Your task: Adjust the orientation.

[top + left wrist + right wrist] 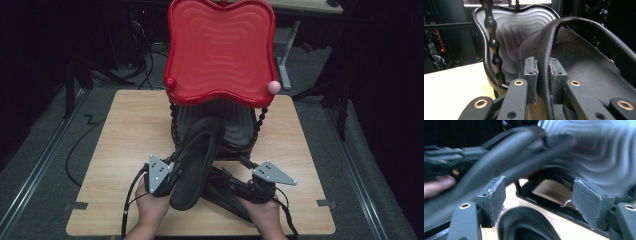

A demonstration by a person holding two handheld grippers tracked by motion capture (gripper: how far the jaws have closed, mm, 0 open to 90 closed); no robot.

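Left tool (542,80) clamps a black sandal's (195,160) strap at 6 o'clock of the counter (125,130); right tool (539,202) gapes wide over a second sandal (524,227).

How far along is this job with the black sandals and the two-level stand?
Nothing looks stored yet. In hand: the left tool is shut on the edge of one black sandal, raised and tilted toward the stand's black lower tray. The right tool is open above the second sandal on the table. Left: probably placing both; the red upper tray holds nothing.
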